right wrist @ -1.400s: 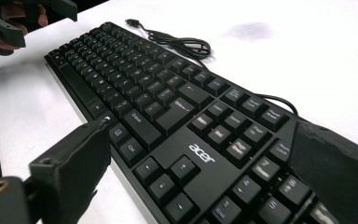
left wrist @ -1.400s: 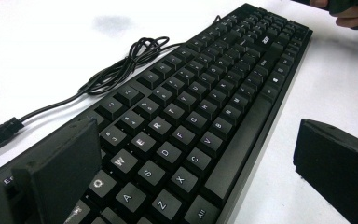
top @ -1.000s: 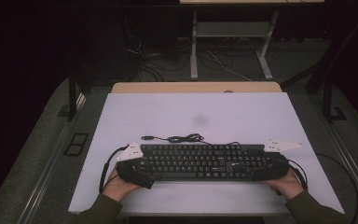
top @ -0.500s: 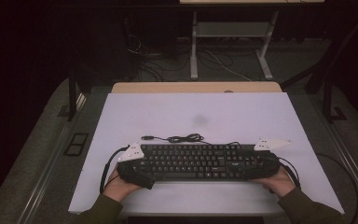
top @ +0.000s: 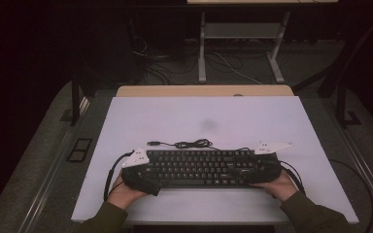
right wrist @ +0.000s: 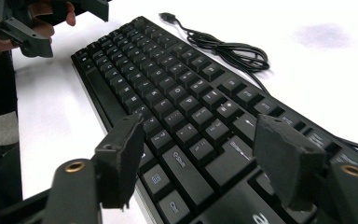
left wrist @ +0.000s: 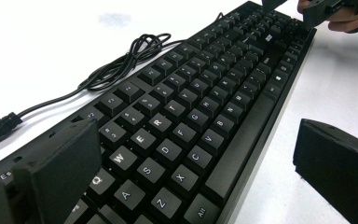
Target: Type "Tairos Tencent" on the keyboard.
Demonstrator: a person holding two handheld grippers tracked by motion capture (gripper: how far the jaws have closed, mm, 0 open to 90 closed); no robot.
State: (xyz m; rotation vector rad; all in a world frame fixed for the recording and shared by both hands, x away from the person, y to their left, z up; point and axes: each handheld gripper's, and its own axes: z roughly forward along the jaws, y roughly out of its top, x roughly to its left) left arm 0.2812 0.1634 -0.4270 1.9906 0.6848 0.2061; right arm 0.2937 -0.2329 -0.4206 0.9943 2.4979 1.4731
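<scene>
A black keyboard [top: 199,167] [left wrist: 191,121] [right wrist: 177,98] lies flat near the front of the white table [top: 199,111]. Its coiled black cable [top: 184,143] [right wrist: 228,49] rests just behind it. My left gripper [top: 147,171] [left wrist: 198,140] is open at the keyboard's left end, one jaw over the back edge and the other off the front edge, clear of it. My right gripper [top: 264,167] [right wrist: 200,128] is at the right end. Its jaws have just been closing, with the keyboard's end beneath and between them. I see neither pad pressing on it.
The grippers' own cables loop on the table beside each hand. A wooden strip [top: 204,91] runs along the table's far edge. Behind it, a grey desk frame [top: 238,48] and loose cables stand on the dark floor. A faint smudge [top: 208,124] marks the tabletop.
My right gripper has slid left onto the keyboard's right end and its jaws have narrowed. The left gripper and the keyboard have stayed put.
</scene>
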